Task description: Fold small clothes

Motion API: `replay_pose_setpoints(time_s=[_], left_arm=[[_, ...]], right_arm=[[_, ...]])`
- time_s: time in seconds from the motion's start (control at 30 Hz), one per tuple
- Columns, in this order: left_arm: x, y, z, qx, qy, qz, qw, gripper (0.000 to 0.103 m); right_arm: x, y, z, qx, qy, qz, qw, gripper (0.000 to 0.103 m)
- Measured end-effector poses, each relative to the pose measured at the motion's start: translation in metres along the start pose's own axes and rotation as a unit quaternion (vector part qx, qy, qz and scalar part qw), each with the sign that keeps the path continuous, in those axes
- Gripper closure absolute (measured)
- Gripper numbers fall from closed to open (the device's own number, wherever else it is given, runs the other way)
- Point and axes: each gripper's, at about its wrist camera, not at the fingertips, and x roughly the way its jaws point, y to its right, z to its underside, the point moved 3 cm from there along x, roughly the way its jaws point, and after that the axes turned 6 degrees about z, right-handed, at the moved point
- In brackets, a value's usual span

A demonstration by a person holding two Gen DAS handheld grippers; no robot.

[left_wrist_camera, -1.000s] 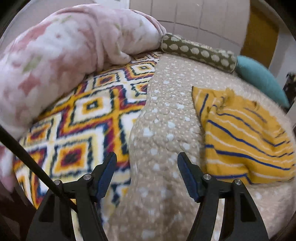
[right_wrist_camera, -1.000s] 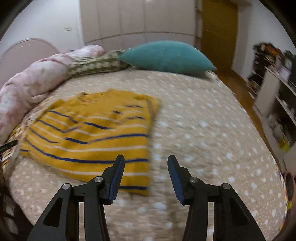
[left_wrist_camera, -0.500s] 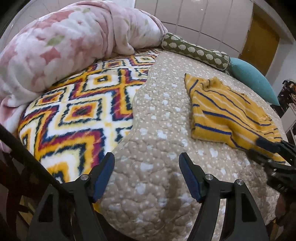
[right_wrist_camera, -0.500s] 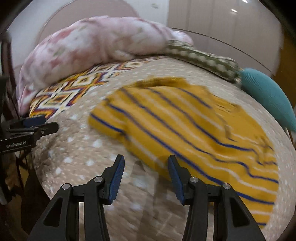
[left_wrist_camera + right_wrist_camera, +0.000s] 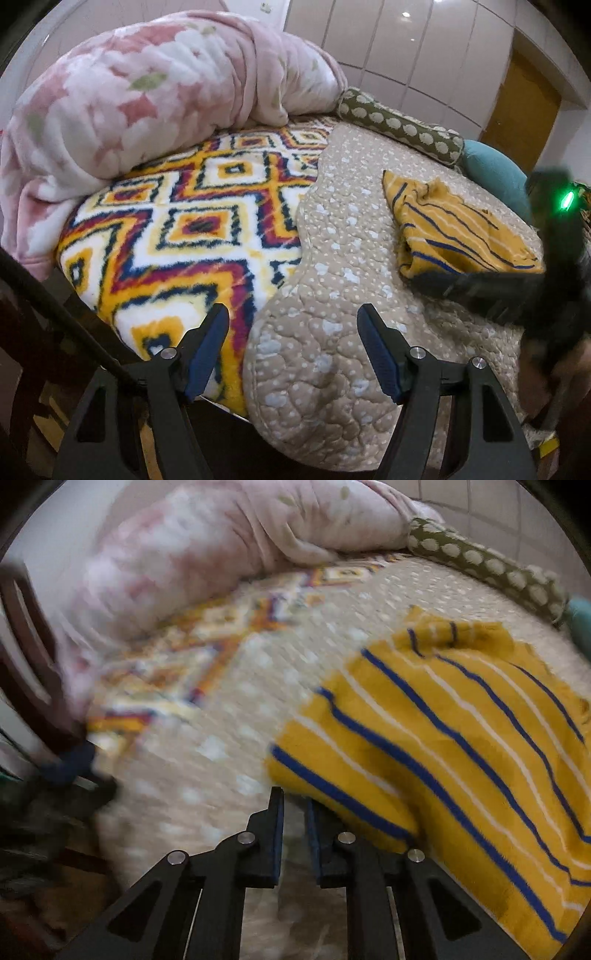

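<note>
A yellow garment with blue and white stripes point(image 5: 454, 225) lies on the beige dotted quilt point(image 5: 343, 258); it fills the right of the right wrist view point(image 5: 461, 738). My left gripper point(image 5: 293, 347) is open and empty, above the quilt's near edge, well left of the garment. My right gripper point(image 5: 293, 812) is nearly shut, with a narrow gap between its jaws, at the garment's near left edge; no cloth shows between the pads. In the left wrist view the right gripper point(image 5: 436, 284) is a dark blur at the garment's near edge.
A pink floral blanket point(image 5: 155, 92) is heaped at the back left. A bright diamond-patterned blanket point(image 5: 192, 229) covers the bed's left. An olive dotted bolster point(image 5: 402, 129) and a teal pillow point(image 5: 495, 173) lie behind the garment. Dark furniture point(image 5: 33, 686) stands at the left.
My right gripper has moved down to the garment's near left edge and its jaws have closed almost fully. My left gripper has drawn back slightly and stays open.
</note>
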Motion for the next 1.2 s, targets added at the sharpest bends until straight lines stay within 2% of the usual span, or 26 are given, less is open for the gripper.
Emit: replay_pose_setpoints(time_s=[0.03,0.07,0.17,0.23,0.3,0.4,0.5,0.57,0.6,0.63,0.7,0.73,0.77,0.87,1.0,1.07,1.1,1.2], left_arm=[[-0.002,0.000,0.000,0.003,0.004,-0.001,1.0000,0.032],[-0.003,0.000,0.000,0.006,0.007,-0.003,1.0000,0.032],[-0.001,0.001,0.001,0.002,0.006,0.013,0.9999,0.032],[0.000,0.003,0.003,0.002,0.003,0.023,0.9997,0.032],[0.001,0.007,0.005,0.007,0.000,0.026,0.9996,0.032],[0.000,0.013,0.008,0.017,-0.003,0.027,0.9995,0.032],[-0.001,0.015,0.010,0.025,-0.004,0.024,0.9994,0.032],[-0.001,0.016,0.010,0.028,-0.006,0.021,0.9994,0.032],[-0.001,0.016,0.010,0.029,-0.006,0.020,0.9994,0.032],[-0.002,0.017,0.010,0.030,-0.006,0.020,0.9993,0.032],[-0.003,0.019,0.009,0.034,-0.006,0.022,0.9991,0.032],[-0.004,0.021,0.008,0.036,-0.006,0.025,0.9990,0.032],[-0.003,0.023,0.006,0.038,-0.006,0.032,0.9987,0.032],[0.004,0.032,-0.002,0.044,-0.012,0.065,0.9968,0.032],[0.029,0.052,-0.019,0.059,-0.029,0.115,0.9912,0.031],[0.051,0.062,-0.027,0.064,-0.046,0.131,0.9883,0.031],[0.063,0.066,-0.030,0.064,-0.057,0.133,0.9874,0.031],[0.098,0.075,-0.034,0.058,-0.095,0.149,0.9826,0.031]], right_arm=[[-0.007,0.003,-0.003,0.007,0.010,-0.004,1.000,0.089],[-0.019,0.012,-0.013,0.014,0.027,0.012,0.999,0.089],[-0.025,0.035,-0.037,0.020,0.047,0.091,0.995,0.089],[-0.011,0.060,-0.060,0.036,0.044,0.148,0.987,0.089],[0.011,0.077,-0.078,0.042,0.027,0.184,0.982,0.089],[0.054,0.089,-0.097,0.061,-0.020,0.164,0.984,0.089],[0.073,0.080,-0.110,0.059,-0.025,0.153,0.986,0.090],[0.075,0.073,-0.114,0.053,-0.026,0.140,0.988,0.090],[0.069,0.069,-0.116,0.053,-0.022,0.111,0.992,0.089],[0.059,0.066,-0.117,0.058,-0.010,0.088,0.994,0.089],[0.032,0.067,-0.112,0.067,0.018,0.075,0.995,0.086],[0.015,0.069,-0.103,0.070,0.031,0.065,0.995,0.084],[0.000,0.073,-0.091,0.074,0.039,0.061,0.995,0.078],[-0.040,0.090,-0.049,0.084,0.052,0.076,0.992,0.062],[-0.104,0.143,0.034,0.133,0.065,0.128,0.981,0.047],[-0.132,0.173,0.071,0.171,0.072,0.167,0.968,0.042],[-0.151,0.194,0.096,0.206,0.079,0.191,0.957,0.039],[-0.181,0.238,0.145,0.286,0.088,0.223,0.928,0.034]])
